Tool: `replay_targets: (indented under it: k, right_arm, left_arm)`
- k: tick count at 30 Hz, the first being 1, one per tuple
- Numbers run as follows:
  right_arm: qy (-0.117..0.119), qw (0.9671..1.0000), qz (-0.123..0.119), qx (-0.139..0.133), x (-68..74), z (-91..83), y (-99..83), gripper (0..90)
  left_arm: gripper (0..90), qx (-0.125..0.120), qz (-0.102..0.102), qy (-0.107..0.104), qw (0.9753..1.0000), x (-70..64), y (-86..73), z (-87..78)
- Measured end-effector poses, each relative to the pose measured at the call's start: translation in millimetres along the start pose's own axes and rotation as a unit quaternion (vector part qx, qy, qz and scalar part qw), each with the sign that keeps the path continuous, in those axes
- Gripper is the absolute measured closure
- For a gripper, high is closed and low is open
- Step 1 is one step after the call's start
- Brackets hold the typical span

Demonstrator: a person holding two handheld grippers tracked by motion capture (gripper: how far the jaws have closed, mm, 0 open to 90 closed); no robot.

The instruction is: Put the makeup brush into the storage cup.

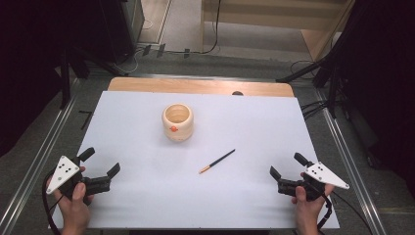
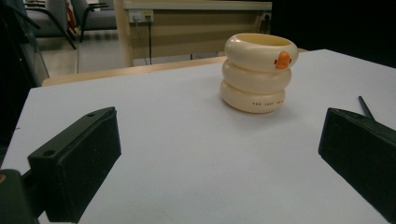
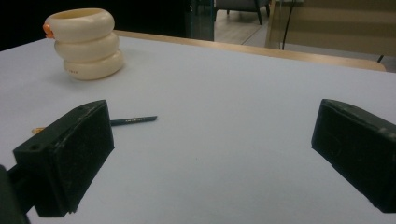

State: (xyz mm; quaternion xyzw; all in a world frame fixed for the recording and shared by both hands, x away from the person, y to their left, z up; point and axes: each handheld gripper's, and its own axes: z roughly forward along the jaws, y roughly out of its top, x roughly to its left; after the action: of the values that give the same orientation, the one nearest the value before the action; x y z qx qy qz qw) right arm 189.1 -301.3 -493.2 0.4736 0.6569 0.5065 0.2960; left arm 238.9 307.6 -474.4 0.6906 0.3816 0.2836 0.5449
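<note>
A cream ringed cup point(image 1: 177, 121) with an orange mark stands upright on the white table, a little left of centre. It shows ahead in the left gripper view point(image 2: 259, 71) and at the far left in the right gripper view point(image 3: 87, 42). A dark pencil point(image 1: 217, 161) with an orange end lies flat on the table to the right of and nearer than the cup; its tip shows by a jaw point(image 2: 365, 107), and its shaft lies on the sheet point(image 3: 133, 120). My left gripper point(image 1: 102, 162) rests open at the near left, my right gripper point(image 1: 287, 164) open at the near right. Both hold nothing.
The white sheet covers a wooden table point(image 1: 200, 86) whose far edge shows as a bare strip. Metal rails point(image 1: 44, 147) run along both sides, with cables and dark stands on the floor beyond. Broad bare sheet lies between the two grippers.
</note>
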Motion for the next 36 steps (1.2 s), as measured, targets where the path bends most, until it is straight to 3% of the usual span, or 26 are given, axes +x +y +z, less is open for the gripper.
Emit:
replay_targets:
  k: [10,11,12,13,19,23,28,31,36]
  right_arm:
    - [0.006,0.9999,-0.002,0.012,3.3,2.1,5.0,0.8]
    - [0.024,0.9995,-0.001,0.018,3.7,3.4,7.8,14.8]
    - [0.031,0.9993,-0.001,0.021,4.2,4.6,9.7,16.9]
    - [0.032,0.9991,-0.007,0.026,5.2,6.1,11.7,13.7]
    - [0.049,0.9979,-0.019,0.039,10.5,12.6,23.6,14.7]
    - [0.042,0.9972,-0.027,0.055,13.1,19.9,30.1,14.7]
    - [0.051,0.9960,-0.028,0.067,14.5,27.0,38.8,15.0]
    - [0.059,0.9939,-0.041,0.084,16.9,33.9,44.7,15.3]
    - [0.065,0.9876,-0.073,0.122,23.0,49.6,54.9,18.4]
  left_arm:
    - [0.0,0.002,0.000,0.001,1.0000,1.3,-1.2,2.5]
    - [0.0,0.002,-0.001,0.002,1.0000,1.2,-1.3,3.4]
    - [0.0,0.002,-0.001,0.002,1.0000,1.3,-1.3,3.6]
    - [0.0,0.001,-0.002,0.002,1.0000,1.4,-1.3,3.7]
    - [0.0,0.002,-0.002,0.005,1.0000,1.8,-1.0,3.5]
    - [0.0,0.004,-0.001,0.004,1.0000,1.3,-1.3,4.8]
    - [0.0,0.009,0.001,0.002,1.0000,0.3,-1.8,6.5]
    - [0.0,0.010,0.001,0.002,1.0000,0.2,-2.1,7.2]
    - [0.0,0.010,0.001,0.002,0.9999,0.2,-2.2,6.8]
